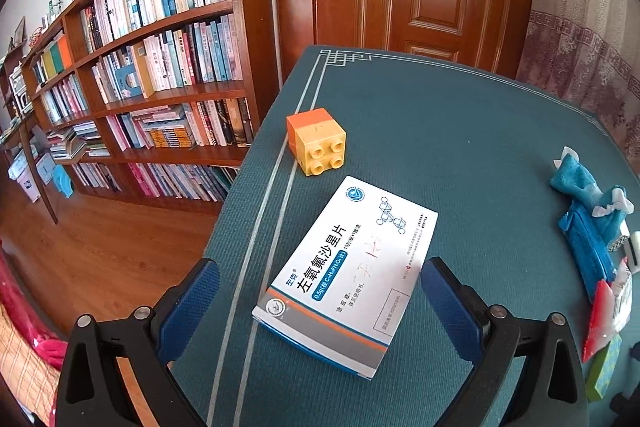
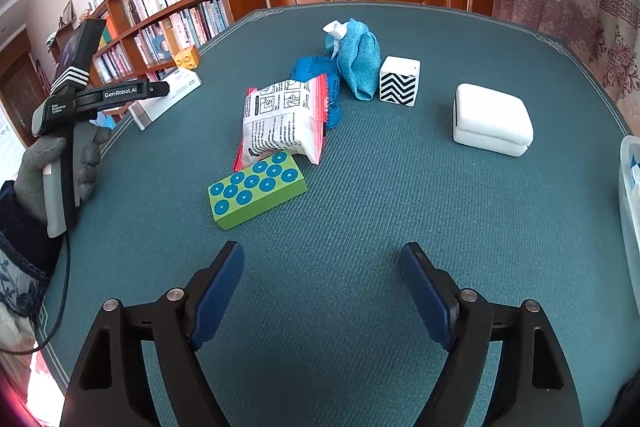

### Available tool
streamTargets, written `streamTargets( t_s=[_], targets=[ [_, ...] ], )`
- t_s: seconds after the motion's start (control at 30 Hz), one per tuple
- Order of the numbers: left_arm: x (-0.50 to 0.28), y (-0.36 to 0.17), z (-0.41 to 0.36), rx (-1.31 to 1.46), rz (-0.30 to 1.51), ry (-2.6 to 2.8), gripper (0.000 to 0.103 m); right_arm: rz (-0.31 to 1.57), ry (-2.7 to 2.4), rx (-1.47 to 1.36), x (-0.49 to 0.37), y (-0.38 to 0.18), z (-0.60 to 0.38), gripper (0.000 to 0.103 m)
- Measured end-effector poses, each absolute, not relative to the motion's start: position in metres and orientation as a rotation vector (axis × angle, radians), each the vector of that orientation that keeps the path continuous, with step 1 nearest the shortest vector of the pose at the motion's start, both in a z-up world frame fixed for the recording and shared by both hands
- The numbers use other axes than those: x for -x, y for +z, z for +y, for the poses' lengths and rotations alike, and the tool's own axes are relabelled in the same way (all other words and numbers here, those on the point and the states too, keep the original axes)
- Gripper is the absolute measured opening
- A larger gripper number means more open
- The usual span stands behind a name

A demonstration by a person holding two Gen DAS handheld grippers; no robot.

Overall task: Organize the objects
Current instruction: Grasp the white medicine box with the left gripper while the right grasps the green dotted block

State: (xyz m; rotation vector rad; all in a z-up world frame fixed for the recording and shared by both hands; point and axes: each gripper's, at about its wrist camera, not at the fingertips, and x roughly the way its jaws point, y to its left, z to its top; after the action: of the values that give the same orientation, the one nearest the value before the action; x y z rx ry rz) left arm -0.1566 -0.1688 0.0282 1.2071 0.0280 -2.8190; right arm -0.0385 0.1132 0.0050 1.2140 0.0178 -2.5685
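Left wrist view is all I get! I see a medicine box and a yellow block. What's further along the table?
Observer: A green block with blue dots lies near the right gripper, which is open with nothing between its fingers.
Operator: Anything white?
Observer: A white foam box sits by itself, away from the pile.
Operator: Any patterns?
Observer: A cube with black zigzags stands beside the blue cloth.
Operator: Who holds my gripper?
Observer: A grey-gloved hand grips the left gripper's handle, by the medicine box.
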Motion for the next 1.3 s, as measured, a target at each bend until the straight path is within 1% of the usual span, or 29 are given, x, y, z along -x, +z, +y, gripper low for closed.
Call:
streamTargets(
  t_s=[0.17,0.37,0.4,0.43,0.5,0.53,0.57,0.63,0.7,0.87,1.03,1.13,1.3],
  targets=[
    [0.161,0.024,-0.160,-1.256,-0.029,-2.820,0.103,0.029,-2.575,-1.204,0.039,0.003,0.110,0.087],
    [0.167,0.018,-0.152,-1.281,-0.124,-2.799,0.102,0.046,-2.575,-1.203,0.040,0.003,0.107,0.088],
    [0.167,0.018,-0.151,-1.280,-0.133,-2.801,0.100,0.044,-2.574,-1.203,0.041,0.003,0.107,0.088],
    [0.167,0.018,-0.150,-1.278,-0.143,-2.803,0.094,0.042,-2.573,-1.204,0.041,0.003,0.107,0.088],
    [0.166,0.018,-0.150,-1.279,-0.147,-2.818,0.089,0.040,-2.570,-1.204,0.043,0.003,0.106,0.088],
    [0.165,0.019,-0.150,-1.273,-0.150,-2.822,0.084,0.038,-2.568,-1.205,0.044,0.004,0.106,0.088],
    [0.164,0.019,-0.150,-1.267,-0.155,-2.827,0.082,0.036,-2.565,-1.205,0.045,0.004,0.105,0.088],
    [0.162,0.020,-0.147,-1.255,-0.179,-2.835,0.075,0.030,-2.560,-1.204,0.047,0.005,0.104,0.088],
    [0.160,0.021,-0.143,-1.245,-0.210,-2.841,0.072,0.026,-2.556,-1.198,0.048,0.006,0.101,0.088],
    [0.154,0.023,-0.134,-1.242,-0.257,-2.868,0.071,0.041,-2.553,-1.173,0.054,0.009,0.094,0.088],
    [0.142,0.030,-0.126,-1.236,-0.252,-2.911,0.070,0.062,-2.536,-1.119,0.061,0.014,0.084,0.088],
    [0.135,0.036,-0.122,-1.229,-0.247,-2.934,0.067,0.113,-2.518,-1.096,0.065,0.012,0.076,0.088],
    [0.126,0.041,-0.118,-1.232,-0.195,-2.967,0.067,0.222,-2.496,-1.105,0.070,0.003,0.061,0.088]
  ],
)
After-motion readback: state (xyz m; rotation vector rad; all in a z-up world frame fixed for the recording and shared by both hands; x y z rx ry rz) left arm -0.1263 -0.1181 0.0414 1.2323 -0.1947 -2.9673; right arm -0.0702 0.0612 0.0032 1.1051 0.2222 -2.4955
